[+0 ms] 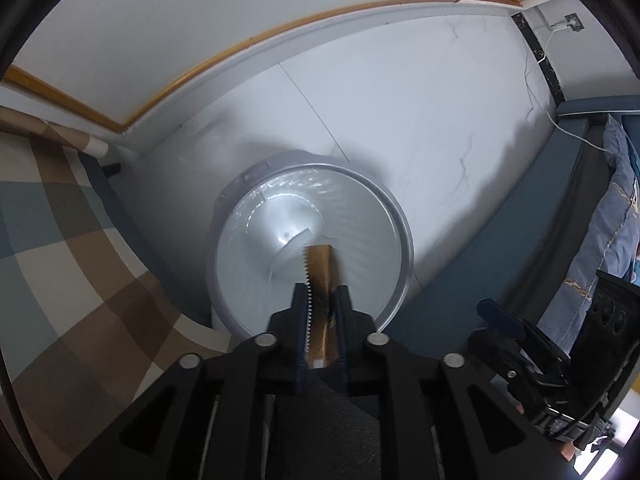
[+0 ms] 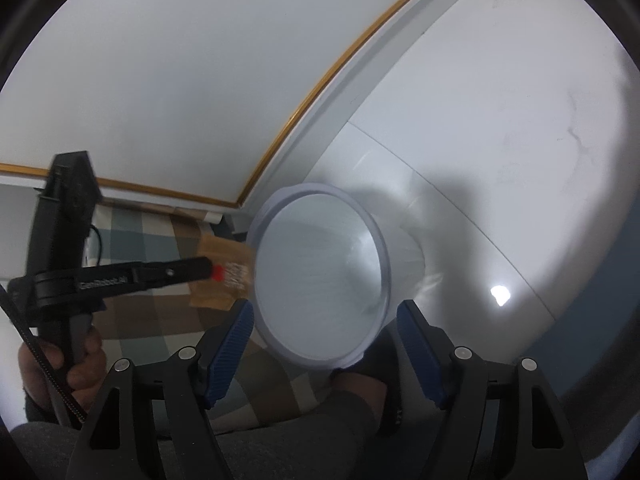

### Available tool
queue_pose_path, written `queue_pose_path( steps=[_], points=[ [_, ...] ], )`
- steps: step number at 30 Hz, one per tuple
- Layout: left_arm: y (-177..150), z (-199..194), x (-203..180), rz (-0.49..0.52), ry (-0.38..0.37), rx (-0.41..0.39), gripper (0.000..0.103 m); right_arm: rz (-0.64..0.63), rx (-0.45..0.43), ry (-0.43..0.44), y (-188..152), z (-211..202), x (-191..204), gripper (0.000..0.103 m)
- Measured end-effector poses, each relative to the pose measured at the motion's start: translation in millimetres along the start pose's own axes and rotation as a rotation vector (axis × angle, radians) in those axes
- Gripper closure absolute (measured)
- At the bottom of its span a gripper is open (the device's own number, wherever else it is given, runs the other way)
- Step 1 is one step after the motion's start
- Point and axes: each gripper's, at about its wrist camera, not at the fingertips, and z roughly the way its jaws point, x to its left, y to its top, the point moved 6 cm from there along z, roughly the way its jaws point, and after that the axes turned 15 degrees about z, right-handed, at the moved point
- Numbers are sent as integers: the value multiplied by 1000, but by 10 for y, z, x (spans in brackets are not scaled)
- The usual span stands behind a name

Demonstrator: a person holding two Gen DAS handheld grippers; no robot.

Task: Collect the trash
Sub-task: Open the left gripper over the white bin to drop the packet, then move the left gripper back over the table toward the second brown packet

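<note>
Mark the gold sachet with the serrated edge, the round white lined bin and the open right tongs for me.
gold foil sachet with a serrated edge (image 1: 320, 276): left wrist view, on its foil face above the tongs.
round white plastic bin with a clear liner (image 1: 400, 236): left wrist view, on its rim.
right tongs (image 2: 325, 326): right wrist view, midway between the blue pads.

Gold-brown wrapper (image 1: 320, 280), white bin (image 1: 396, 240), brown-grey-cream checked blanket (image 1: 80, 260), blue-padded tongs (image 2: 324, 344).

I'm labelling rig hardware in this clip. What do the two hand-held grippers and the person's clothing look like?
Both are black plastic frames with silver round pivot bolts. The right gripper has blue ribbed pads on its fingers. The left gripper, seen from the side, has a black handle, white lettering on its arm, a braided black cable and a red spot near the tip. A dark grey sleeve shows below.
</note>
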Motion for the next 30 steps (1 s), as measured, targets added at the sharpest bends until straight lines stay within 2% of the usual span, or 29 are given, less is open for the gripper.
queue_pose_path(
  steps=[3, 4, 6, 8, 12, 17, 24, 30],
  points=[
    [-3, 2, 2, -9, -16, -6, 91, -4, -21, -9, 23, -53, 5, 25],
    [-3, -2, 4, -11, -19, -10, 84, -2, -23, -6, 29, -72, -5, 24],
    [-20, -47, 30, -18, -8, -33, 55, 5, -29, -2, 31, -86, -7, 22],
    [-37, -134, 42, -20, 0, -74, 45, 8, -35, -3, 45, -102, -31, 21],
    [-56, -344, 10, -13, 4, -143, 43, 3, -46, 0, 12, -132, -22, 20],
    [-151, -645, 14, -8, 47, -232, 41, -21, -72, 4, -29, -244, 91, 18],
    [-359, -1143, 47, -34, 114, -372, 40, -114, -192, -22, -97, -616, 400, 16],
    [-637, -1556, 112, -75, 170, -486, 40, -194, -261, -12, -214, -962, 785, 16]
  ],
)
